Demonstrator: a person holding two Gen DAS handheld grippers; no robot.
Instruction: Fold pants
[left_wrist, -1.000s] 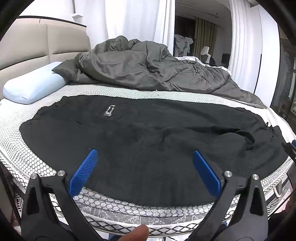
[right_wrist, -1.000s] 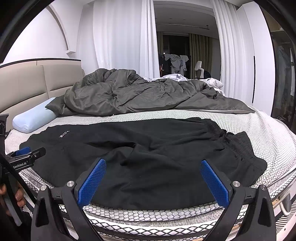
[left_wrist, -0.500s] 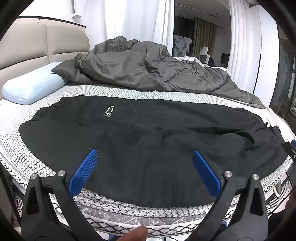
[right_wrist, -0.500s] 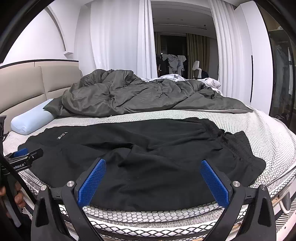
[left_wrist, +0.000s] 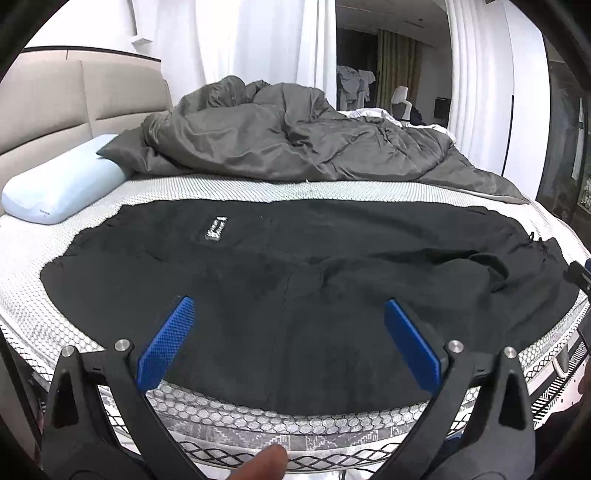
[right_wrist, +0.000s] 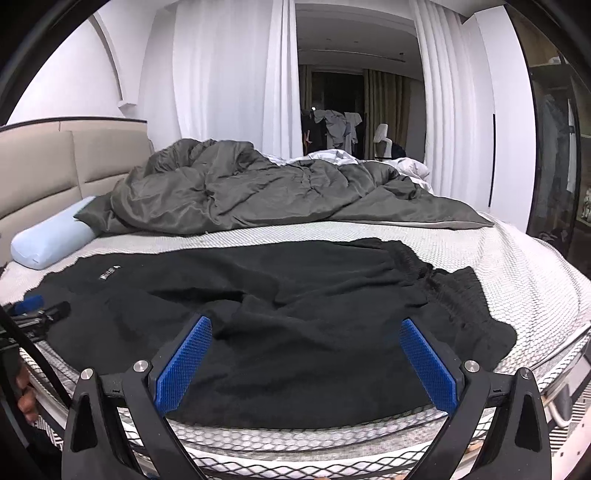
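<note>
Barely anything has changed on the bed itself: the black pants (left_wrist: 295, 280) lie spread flat across the near half of the mattress (left_wrist: 236, 184), just as they did a second ago, with the small white label (left_wrist: 216, 229) facing up on the left portion and the gathered waistband (right_wrist: 454, 291) bunched toward the right end. What has shifted is the tools. The left gripper (left_wrist: 291, 339) sits a touch closer over the near edge of the fabric than before, its blue pads (left_wrist: 166, 343) spread wide with nothing between them, hovering above the cloth rather than pinching it. The right gripper (right_wrist: 303, 365) has likewise crept forward and a little lower, so the pants fill more of its view than a second ago; its jaws are also fully apart and empty, poised over the rumpled middle fold. From the right wrist view the tip of the left tool now shows over the left end of the pants, where earlier it hung off the bed's edge. A fingertip (left_wrist: 264, 463) of the person shows at the bottom of the left wrist view, much as before. Behind the pants, the grey duvet (left_wrist: 295, 140) is heaped in the same crumpled pile, and the pale blue pillow (left_wrist: 62, 188) rests against the beige headboard (left_wrist: 74, 99), neither one disturbed.
</note>
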